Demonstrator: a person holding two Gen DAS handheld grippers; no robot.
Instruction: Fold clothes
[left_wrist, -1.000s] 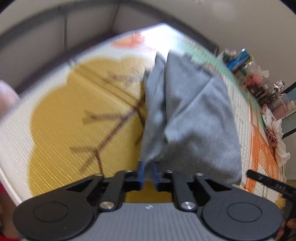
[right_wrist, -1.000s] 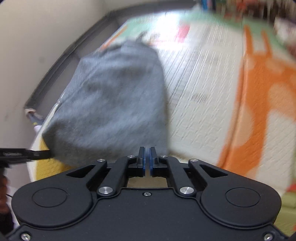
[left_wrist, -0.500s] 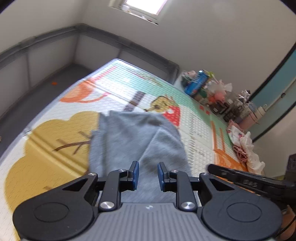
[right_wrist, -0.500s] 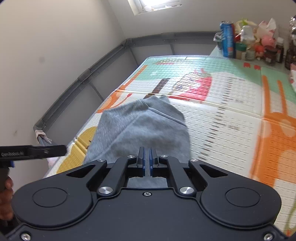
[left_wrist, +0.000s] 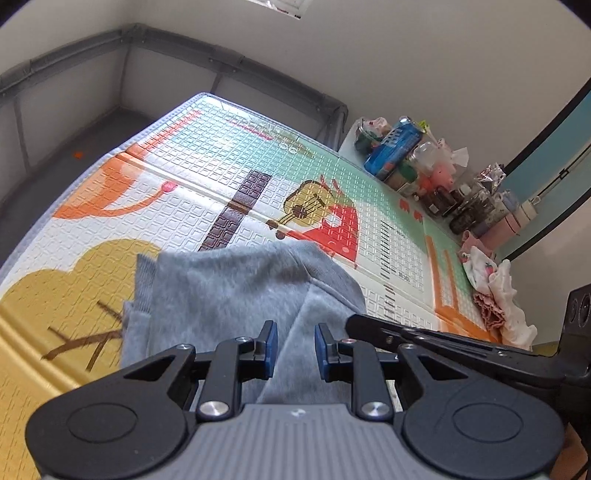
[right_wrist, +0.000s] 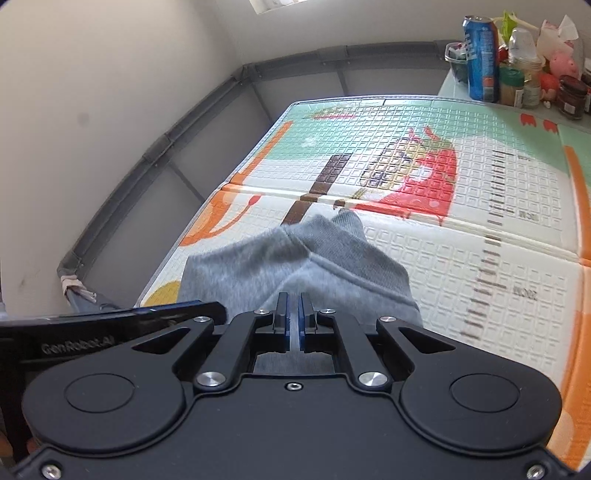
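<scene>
Since the earlier frames, both grippers have pulled back along the play mat, and the grey garment that hung bunched and blurred right in front of the cameras now trails out flatter over the mat; the left jaws, clamped on cloth a second ago, now stand apart.

From the left wrist view, the left gripper (left_wrist: 291, 347) shows its blue pads (left_wrist: 271, 349) narrowly parted, with grey fabric visible in the gap but neither pad pressing on it. The grey garment (left_wrist: 236, 291) lies on the play mat (left_wrist: 207, 173), partly over the yellow tree shape, its ribbed edge at the left and a folded seam running toward the gripper. The right gripper's black finger reaches in from the right, just beside the left one.

From the right wrist view, the right gripper (right_wrist: 294, 321) has its jaws almost together with a thin edge of the garment (right_wrist: 295, 258) pinched between them; the cloth runs from the pads out over the mat (right_wrist: 461, 258) to a point near the brown strip of the print. A grey playpen rail (right_wrist: 155, 155) borders the mat, and a blue can (right_wrist: 480, 59) stands among jars and toys at the far corner. A small heap of light clothes (left_wrist: 495, 295) lies at the mat's right edge.
</scene>
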